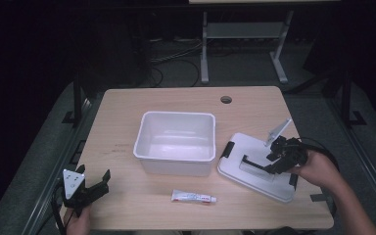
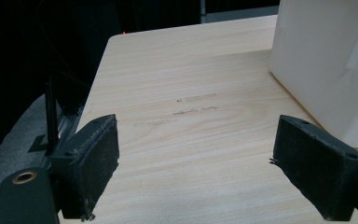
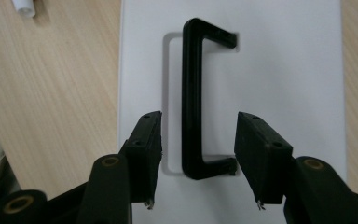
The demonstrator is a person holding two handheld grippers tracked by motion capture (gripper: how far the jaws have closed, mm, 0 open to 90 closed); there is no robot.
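Handle [image 3: 192,100] near end is partly masked between the right gripper [image 3: 199,156] pads. Tube [image 3: 25,6] is cropped at the top edge, up-left of the jaws. Bin [image 2: 326,65] is cropped beyond the right-hand jaw. Tube print is too small to be read.

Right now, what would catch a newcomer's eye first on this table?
A white tub stands open mid-table. To its right lies a white lid, with the right gripper open astride its black handle. A small tube lies near the front edge.
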